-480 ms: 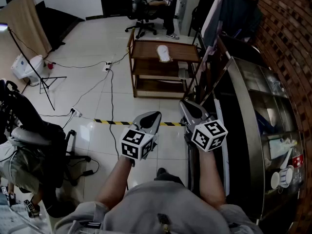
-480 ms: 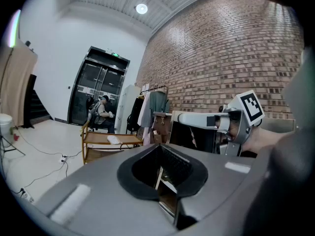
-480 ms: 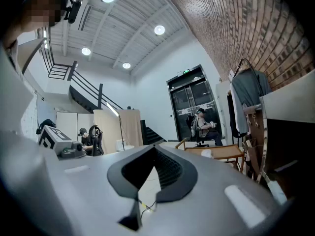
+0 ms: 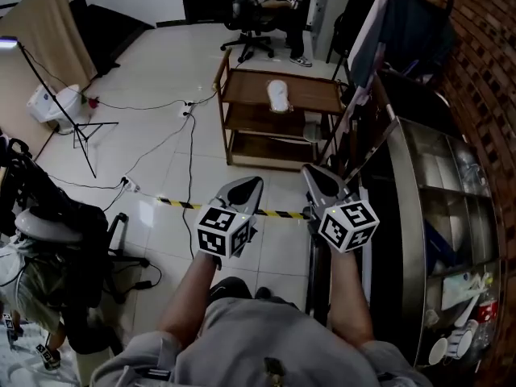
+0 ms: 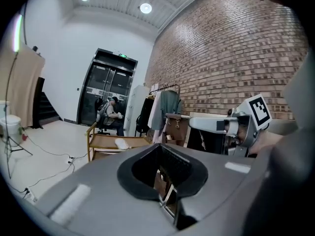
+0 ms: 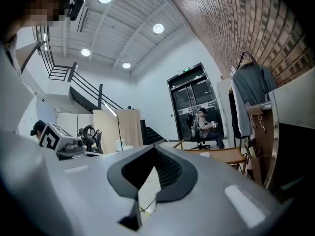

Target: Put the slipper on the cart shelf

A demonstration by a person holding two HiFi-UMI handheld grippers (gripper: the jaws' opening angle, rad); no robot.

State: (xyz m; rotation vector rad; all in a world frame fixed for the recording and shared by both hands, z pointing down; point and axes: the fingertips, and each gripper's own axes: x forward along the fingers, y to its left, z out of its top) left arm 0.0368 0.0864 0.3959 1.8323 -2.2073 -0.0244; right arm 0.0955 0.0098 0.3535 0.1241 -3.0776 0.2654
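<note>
A white slipper (image 4: 277, 95) lies on the top shelf of the wooden cart (image 4: 242, 119), far ahead of me across the floor. My left gripper (image 4: 244, 186) and right gripper (image 4: 313, 175) are held side by side at waist height, both pointing toward the cart. Each has its jaws together with nothing between them. In the left gripper view the cart (image 5: 101, 140) and slipper (image 5: 121, 143) show beyond the shut left gripper (image 5: 160, 148). The right gripper view shows the cart (image 6: 227, 155) past the shut right gripper (image 6: 150, 149).
A yellow-black tape strip (image 4: 177, 204) crosses the tiles between me and the cart. Cables (image 4: 187, 143) run over the floor at left. A clothes rack (image 4: 387, 31) and a metal counter (image 4: 435, 216) line the right side. A seated person (image 4: 266, 6) is behind the cart, a chair (image 4: 56, 232) at my left.
The cart and tape strip sit slightly lower in the head view. Both grippers keep their places and stay shut.
</note>
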